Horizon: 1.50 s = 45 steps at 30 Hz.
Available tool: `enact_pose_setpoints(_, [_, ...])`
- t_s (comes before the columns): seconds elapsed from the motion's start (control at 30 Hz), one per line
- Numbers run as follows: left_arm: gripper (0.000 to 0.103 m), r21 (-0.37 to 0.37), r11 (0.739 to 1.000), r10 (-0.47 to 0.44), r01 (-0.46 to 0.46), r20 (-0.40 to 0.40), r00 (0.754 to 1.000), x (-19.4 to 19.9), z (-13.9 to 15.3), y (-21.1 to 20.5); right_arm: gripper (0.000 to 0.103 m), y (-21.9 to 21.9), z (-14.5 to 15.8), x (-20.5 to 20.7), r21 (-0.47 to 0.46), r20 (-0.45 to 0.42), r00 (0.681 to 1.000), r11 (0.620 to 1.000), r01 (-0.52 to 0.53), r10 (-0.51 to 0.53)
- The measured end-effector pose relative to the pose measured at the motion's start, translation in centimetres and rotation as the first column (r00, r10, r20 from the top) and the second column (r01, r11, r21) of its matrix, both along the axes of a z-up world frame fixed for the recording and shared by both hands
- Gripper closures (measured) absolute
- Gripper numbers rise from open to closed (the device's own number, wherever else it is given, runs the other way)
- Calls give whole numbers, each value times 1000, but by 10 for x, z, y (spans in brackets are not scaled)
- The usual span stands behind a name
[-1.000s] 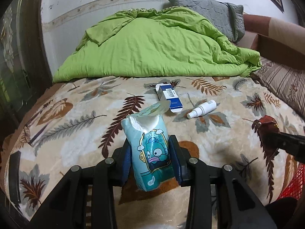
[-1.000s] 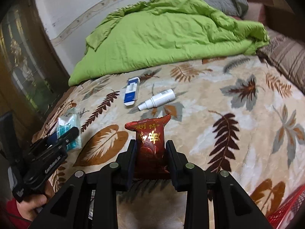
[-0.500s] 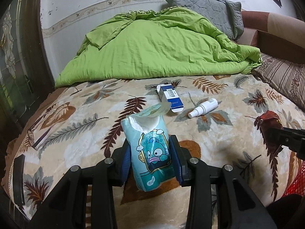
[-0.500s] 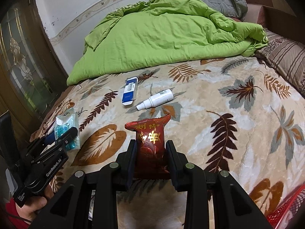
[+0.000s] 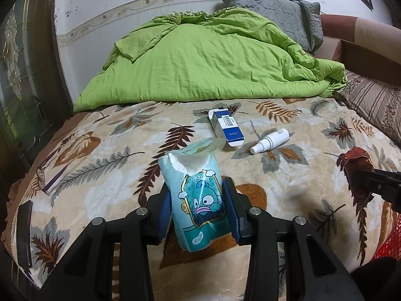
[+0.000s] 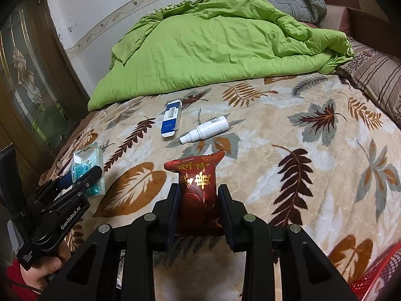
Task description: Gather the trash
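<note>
A bed is seen from two gripper-mounted cameras, covered by a beige blanket (image 5: 105, 175) printed with brown and grey leaves. Across the far side a rumpled bright green duvet (image 5: 208, 60) is heaped against the wall, with a grey quilted pillow (image 5: 275, 15) behind it and a striped pillow (image 6: 378, 80) at the far right. At the near right corner the edge of a red mesh basket (image 6: 376, 278) is visible.

In the middle of the blanket a blue and white carton (image 5: 226, 126) lies flat, and just to its right a small white spray bottle (image 5: 270, 141) lies on its side, close by but apart from it.

In the near centre of the left view, a light blue tissue packet (image 5: 198, 200) with a cartoon fish is pinched upright between the blue-padded fingers of the left gripper (image 5: 198, 210), its top torn open and white tissue showing. In the near centre of the right view, a dark red wrapper (image 6: 198, 188) with gold characters is pinched upright by the right gripper (image 6: 198, 205), above the blanket. A hand (image 6: 45, 268) on the left gripper's handle is seen at the near left
</note>
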<state>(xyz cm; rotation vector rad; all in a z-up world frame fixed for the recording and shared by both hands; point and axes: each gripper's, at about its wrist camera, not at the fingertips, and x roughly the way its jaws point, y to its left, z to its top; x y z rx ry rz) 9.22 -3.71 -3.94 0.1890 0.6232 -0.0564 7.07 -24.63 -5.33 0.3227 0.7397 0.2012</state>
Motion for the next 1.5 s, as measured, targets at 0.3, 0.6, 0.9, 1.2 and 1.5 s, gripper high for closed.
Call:
enact_pose_setpoints(0.3, [66, -1, 1000, 1, -1, 0, 1000, 0, 0, 0, 69, 1, 0, 1, -2, 0, 1000, 1000, -1, 1])
enact_pose_setpoints(0.6, [66, -3, 1000, 2, -2, -1, 1000, 0, 0, 0, 69, 1, 0, 1, -3, 0, 1000, 1000, -1, 1])
enact_pose_setpoints(0.9, [66, -3, 1000, 3, -3, -3, 1000, 1, 0, 0, 69, 1, 0, 1, -2, 0, 1000, 1000, -2, 2])
enact_pose_setpoints(1.2, [66, -85, 996, -25, 23, -20, 999, 2, -1, 7, 69, 1, 0, 1, -2, 0, 1000, 1000, -2, 2])
enact_pose_setpoints(1.5, [66, -132, 977, -170, 165, -26, 985, -12, 3, -19, 69, -14, 5, -12, 61, 29, 1000, 998, 4, -5])
